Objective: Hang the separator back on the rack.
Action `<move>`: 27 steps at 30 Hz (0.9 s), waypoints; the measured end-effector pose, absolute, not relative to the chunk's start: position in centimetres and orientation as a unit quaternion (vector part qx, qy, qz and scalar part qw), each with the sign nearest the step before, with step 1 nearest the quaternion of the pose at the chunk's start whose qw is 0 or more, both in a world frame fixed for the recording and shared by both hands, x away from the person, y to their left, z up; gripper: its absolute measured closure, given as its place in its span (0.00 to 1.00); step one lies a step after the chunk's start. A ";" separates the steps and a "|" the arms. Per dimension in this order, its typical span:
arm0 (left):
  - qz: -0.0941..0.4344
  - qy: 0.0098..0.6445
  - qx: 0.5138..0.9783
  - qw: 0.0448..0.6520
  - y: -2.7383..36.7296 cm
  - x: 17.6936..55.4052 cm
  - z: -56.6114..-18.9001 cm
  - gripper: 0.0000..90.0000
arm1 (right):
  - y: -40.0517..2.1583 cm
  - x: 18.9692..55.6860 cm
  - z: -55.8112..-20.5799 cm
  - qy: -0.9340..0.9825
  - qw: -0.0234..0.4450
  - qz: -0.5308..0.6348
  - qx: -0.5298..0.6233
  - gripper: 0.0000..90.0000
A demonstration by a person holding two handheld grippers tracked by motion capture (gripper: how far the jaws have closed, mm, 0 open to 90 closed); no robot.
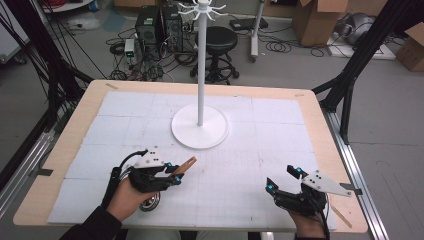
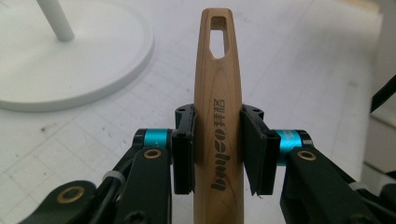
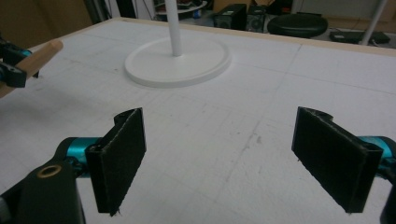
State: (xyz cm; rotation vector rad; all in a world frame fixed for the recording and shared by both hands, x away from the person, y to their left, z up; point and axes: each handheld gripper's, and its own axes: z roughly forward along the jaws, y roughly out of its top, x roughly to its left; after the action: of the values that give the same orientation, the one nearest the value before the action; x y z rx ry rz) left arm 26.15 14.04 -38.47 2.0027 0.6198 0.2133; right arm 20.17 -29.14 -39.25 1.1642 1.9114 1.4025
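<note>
My left gripper is shut on a wooden utensil handle at the front left of the table. In the left gripper view both pads clamp the handle at mid-length, and its slotted end points away toward the white stand's base. A round metal part shows below the left hand, apparently the utensil's other end. The white stand rises from a round base at the table's middle, with hooks at the top. My right gripper rests open at the front right, nothing between its pads.
A white gridded mat covers the wooden table. A thin wooden stick lies near the front right corner. Beyond the far edge stand a black stool, computer cases and cardboard boxes. Black frame posts flank the table.
</note>
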 end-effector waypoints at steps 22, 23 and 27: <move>0.001 0.165 0.741 0.651 15.2 23.6 -36.9 0.75 | -19.8 21.7 -35.9 0.725 0.035 0.652 0.219 0.19; -0.002 0.159 0.740 0.653 15.0 23.5 -36.8 0.75 | -19.5 21.9 -35.8 0.725 0.032 0.654 0.214 0.20; -0.011 0.143 0.738 0.659 14.7 23.2 -36.6 0.75 | -17.3 22.8 -35.2 0.723 0.008 0.666 0.181 0.26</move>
State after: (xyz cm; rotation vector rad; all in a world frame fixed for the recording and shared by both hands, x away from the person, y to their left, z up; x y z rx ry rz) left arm 23.18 14.72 -36.62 1.6712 0.3229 -0.0252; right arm 22.78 -17.28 -35.18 0.5666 2.2605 2.0830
